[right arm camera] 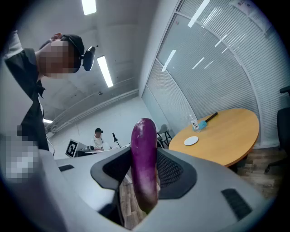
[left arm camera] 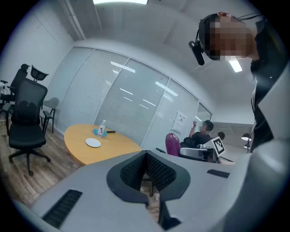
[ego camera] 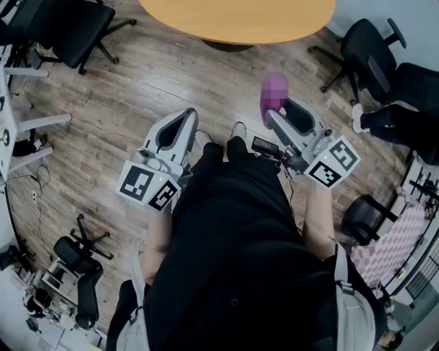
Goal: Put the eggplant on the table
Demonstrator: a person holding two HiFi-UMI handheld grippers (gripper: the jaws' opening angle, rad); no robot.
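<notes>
Eggplant (right arm camera: 144, 158) purple, upright, clamped between pads of right gripper (ego camera: 287, 120); top pokes above jaws, lower end hangs below them. Jaws fairly wide, pressing on its sides. Held in air over wood floor (ego camera: 137, 96), well apart from round wooden table (ego camera: 240, 20) ahead. Left gripper (ego camera: 177, 125) empty, jaws closed tip to tip, floor visible through gap behind tips. Table carries white plate (right arm camera: 190, 140) and small bottle (right arm camera: 195, 123). Black office chair (ego camera: 75, 27) near table.
</notes>
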